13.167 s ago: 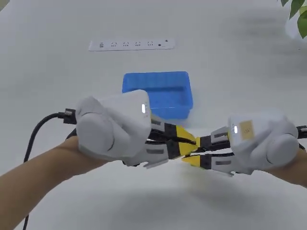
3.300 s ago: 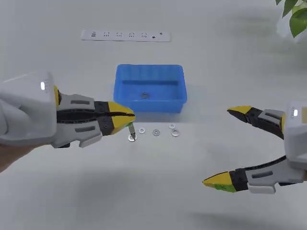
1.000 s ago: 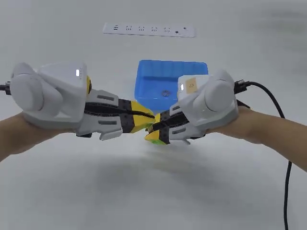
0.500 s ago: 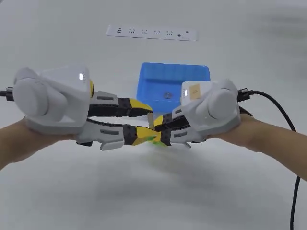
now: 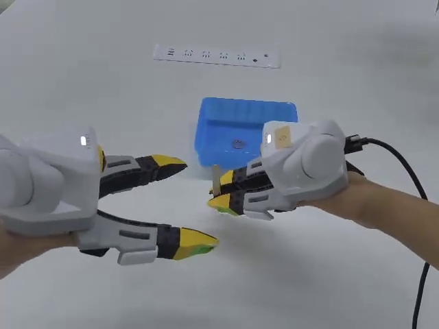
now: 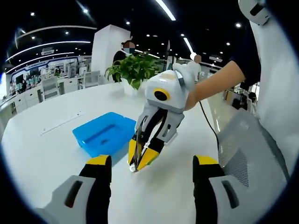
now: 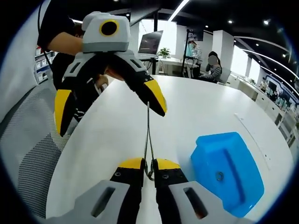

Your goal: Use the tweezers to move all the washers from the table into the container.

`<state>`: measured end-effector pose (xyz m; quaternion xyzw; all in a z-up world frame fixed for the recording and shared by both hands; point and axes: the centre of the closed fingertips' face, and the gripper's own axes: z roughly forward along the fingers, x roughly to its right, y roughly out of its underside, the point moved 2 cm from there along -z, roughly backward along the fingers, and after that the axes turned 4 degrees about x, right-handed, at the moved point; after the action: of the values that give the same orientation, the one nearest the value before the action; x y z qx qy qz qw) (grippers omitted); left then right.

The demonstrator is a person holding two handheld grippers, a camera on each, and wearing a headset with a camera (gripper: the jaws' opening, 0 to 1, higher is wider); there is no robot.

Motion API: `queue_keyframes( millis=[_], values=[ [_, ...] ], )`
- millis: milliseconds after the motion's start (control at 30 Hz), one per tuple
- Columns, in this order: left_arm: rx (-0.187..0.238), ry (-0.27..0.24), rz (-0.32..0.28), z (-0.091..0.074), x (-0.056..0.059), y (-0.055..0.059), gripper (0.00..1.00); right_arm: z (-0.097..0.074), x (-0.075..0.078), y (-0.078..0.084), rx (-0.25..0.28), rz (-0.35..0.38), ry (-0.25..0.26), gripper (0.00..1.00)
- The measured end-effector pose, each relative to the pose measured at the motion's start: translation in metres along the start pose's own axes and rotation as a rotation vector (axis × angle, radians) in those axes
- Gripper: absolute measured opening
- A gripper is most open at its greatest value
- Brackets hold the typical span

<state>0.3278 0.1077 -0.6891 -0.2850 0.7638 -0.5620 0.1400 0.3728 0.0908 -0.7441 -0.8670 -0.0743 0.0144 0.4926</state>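
Got the tweezers (image 7: pixel 148 135) nipped tight in the right gripper (image 7: pixel 149 164), jaws closed on them, prongs sticking out ahead; spotting one washer (image 5: pixel 237 144) down in the blue container (image 5: pixel 226 110) just beyond that claw; facing the left gripper (image 5: pixel 195 202) opposite, gaping wide, gripping nothing.

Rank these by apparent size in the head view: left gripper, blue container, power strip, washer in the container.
1. left gripper, though it is nearest the camera.
2. blue container.
3. power strip, longer but far thinner.
4. washer.
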Motion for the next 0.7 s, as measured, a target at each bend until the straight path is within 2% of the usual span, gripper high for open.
queue_keyframes(
  millis=[67,167,233,467,567,700],
  values=[
    [0.006,0.001,-0.019,-0.003,0.003,-0.001,0.82,-0.003,0.001,-0.004,0.000,-0.004,-0.001,0.09],
    [0.043,-0.017,-0.046,-0.007,0.004,-0.007,0.87,-0.009,0.001,-0.012,0.017,-0.002,0.008,0.09],
    [0.055,-0.032,-0.043,-0.010,0.004,-0.008,0.89,-0.015,0.003,-0.019,0.024,-0.026,0.033,0.09],
    [0.075,-0.052,-0.039,-0.017,0.006,-0.009,0.95,-0.039,0.009,-0.046,0.077,-0.050,0.071,0.09],
    [0.101,-0.046,-0.049,-0.016,0.009,-0.012,0.99,-0.050,0.018,-0.057,0.101,-0.061,0.097,0.09],
    [0.101,-0.059,-0.048,-0.017,0.007,-0.009,0.99,-0.064,0.037,-0.069,0.116,-0.075,0.138,0.09]
  ],
)
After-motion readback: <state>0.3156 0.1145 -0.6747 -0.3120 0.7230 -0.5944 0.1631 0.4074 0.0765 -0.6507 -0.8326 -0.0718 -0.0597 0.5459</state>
